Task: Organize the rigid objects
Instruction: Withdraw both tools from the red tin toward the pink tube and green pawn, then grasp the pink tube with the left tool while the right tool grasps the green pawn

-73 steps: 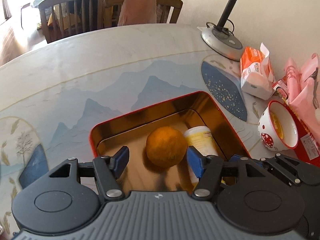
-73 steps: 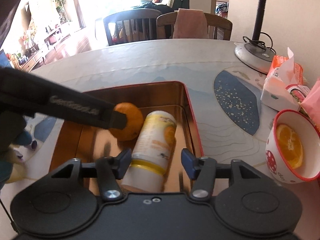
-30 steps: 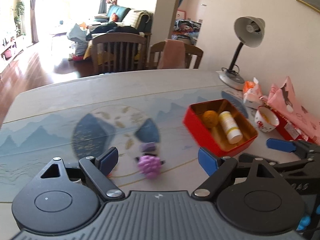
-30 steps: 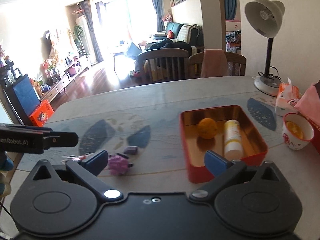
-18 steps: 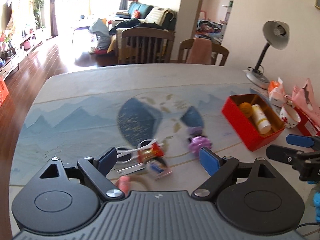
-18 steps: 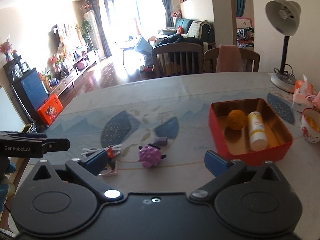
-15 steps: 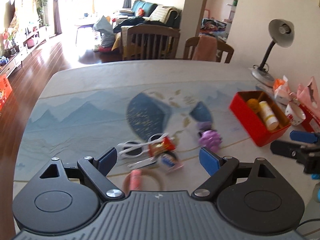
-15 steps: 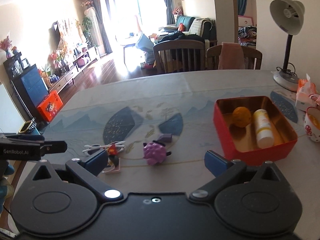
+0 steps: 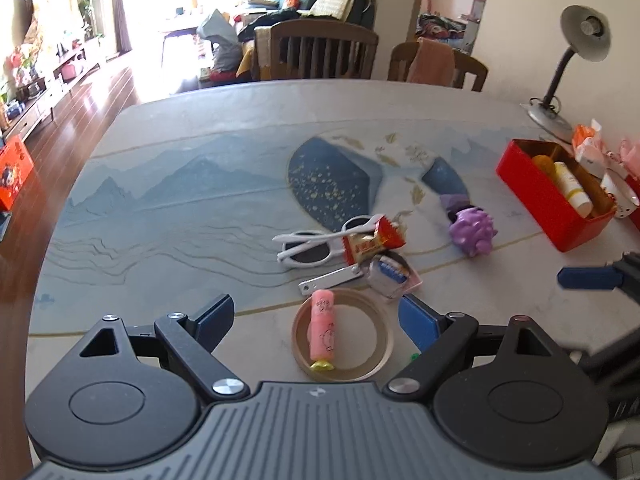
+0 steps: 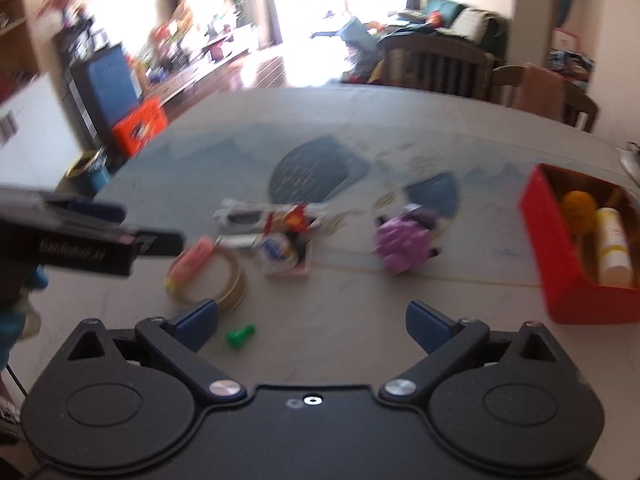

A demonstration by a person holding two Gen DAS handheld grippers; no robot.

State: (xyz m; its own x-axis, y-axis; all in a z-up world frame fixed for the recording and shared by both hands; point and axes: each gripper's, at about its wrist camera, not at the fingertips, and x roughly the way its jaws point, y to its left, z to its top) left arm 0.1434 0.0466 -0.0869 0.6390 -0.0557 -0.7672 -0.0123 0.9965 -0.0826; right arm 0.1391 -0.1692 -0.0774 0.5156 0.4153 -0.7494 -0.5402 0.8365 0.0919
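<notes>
A red tin (image 9: 554, 204) (image 10: 560, 256) at the right holds an orange (image 10: 579, 205) and a yellow-white bottle (image 10: 612, 246). Loose items lie mid-table: a tape ring (image 9: 343, 334) with a pink tube (image 9: 322, 330) across it, white sunglasses (image 9: 310, 245), a red candy wrapper (image 9: 374, 242), a metal clipper (image 9: 330, 280), a small packet (image 9: 390, 274), a purple spiky toy (image 9: 472, 232) (image 10: 402, 246), and a green piece (image 10: 239, 335). My left gripper (image 9: 316, 318) is open and empty just before the tape ring. My right gripper (image 10: 312, 320) is open and empty, back from the pile.
A desk lamp (image 9: 560, 80), a tissue pack (image 9: 586, 148) and a red-spotted bowl (image 9: 618, 200) stand near the wall at the right. Chairs (image 9: 320, 54) line the table's far edge. The table's left edge (image 9: 68, 200) drops to wooden floor.
Both grippers have pulled back from the red tin, empty, and swung left toward the pile of loose items. The orange and bottle stay in the tin.
</notes>
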